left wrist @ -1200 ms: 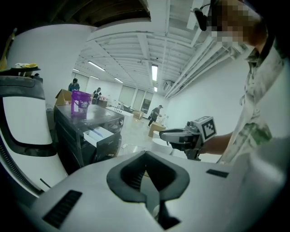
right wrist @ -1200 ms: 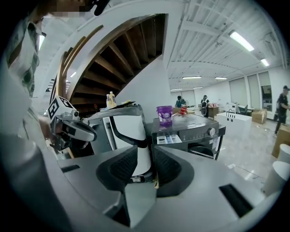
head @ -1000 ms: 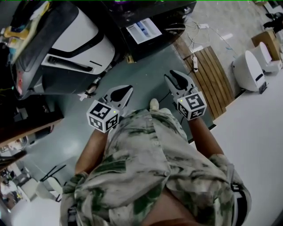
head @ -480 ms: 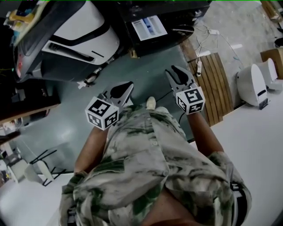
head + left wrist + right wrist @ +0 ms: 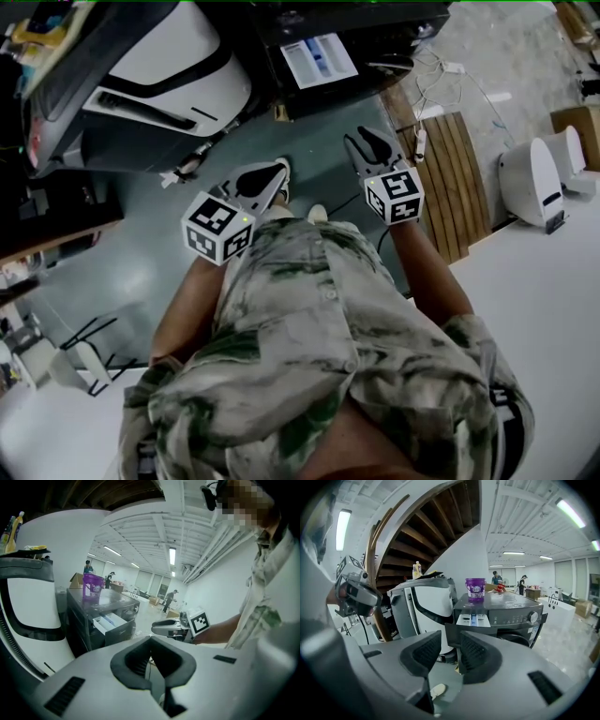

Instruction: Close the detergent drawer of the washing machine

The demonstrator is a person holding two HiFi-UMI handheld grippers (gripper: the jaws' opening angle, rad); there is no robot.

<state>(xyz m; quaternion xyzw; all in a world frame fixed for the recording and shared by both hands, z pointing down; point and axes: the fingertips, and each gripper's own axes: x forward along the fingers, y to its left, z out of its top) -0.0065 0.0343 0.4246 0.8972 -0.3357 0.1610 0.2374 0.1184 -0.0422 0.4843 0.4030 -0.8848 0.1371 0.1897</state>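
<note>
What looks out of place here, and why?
The detergent drawer sticks out of the washing machine at its upper left corner, with its compartments exposed. It should sit flush with the front.

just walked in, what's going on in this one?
A person stands facing a dark washing machine with a gripper in each hand. The machine's detergent drawer is pulled out and nothing touches it; both grippers are held short of the machine. The right gripper is empty, and its jaws are apart and have just been opening. The left gripper is also empty, its jaw tips together. A purple tub sits on top of the machine.
</note>
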